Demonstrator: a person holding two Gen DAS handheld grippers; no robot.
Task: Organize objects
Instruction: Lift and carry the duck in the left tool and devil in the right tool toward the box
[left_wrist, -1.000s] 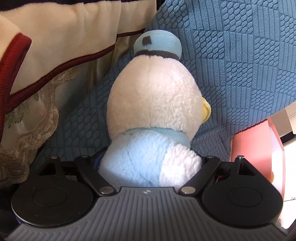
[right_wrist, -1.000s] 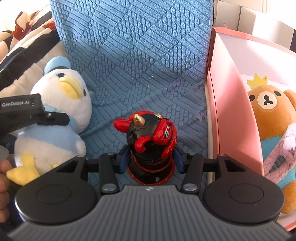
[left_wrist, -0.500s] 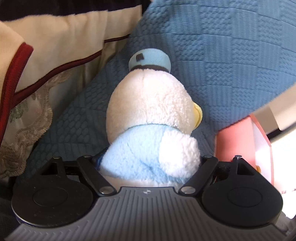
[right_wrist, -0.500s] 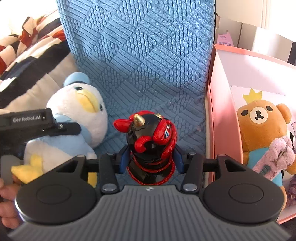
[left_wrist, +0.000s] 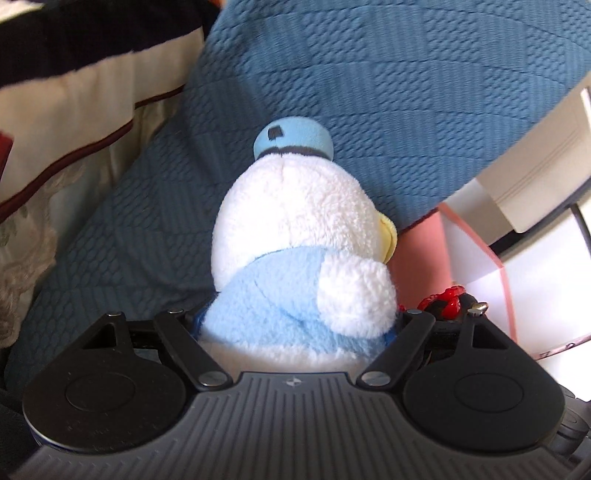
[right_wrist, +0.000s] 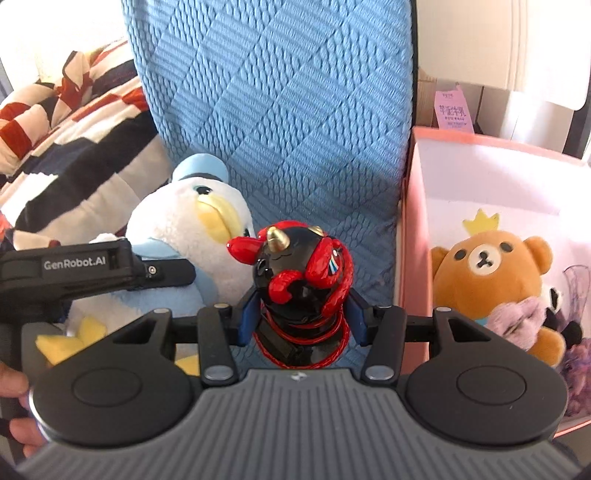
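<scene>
Here, left gripper (left_wrist: 295, 325) clamped round plush duck (left_wrist: 303, 251); right gripper (right_wrist: 301, 314) closed on horned figurine (right_wrist: 303, 280), pink box (right_wrist: 415, 236) beside.

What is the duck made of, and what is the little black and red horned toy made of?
The duck looks like soft plush: fuzzy, nubbly white and blue fabric. The horned toy looks hard, probably glossy plastic or painted resin: it shows bright shiny highlights and smooth edges.

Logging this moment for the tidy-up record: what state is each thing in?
Left claw: shut on duck plush.
Right claw: shut on black-and-red figurine.
Duck plush: held, upright.
Black-and-red figurine: held, upright.
Pink box: open, bear plush inside.
</scene>
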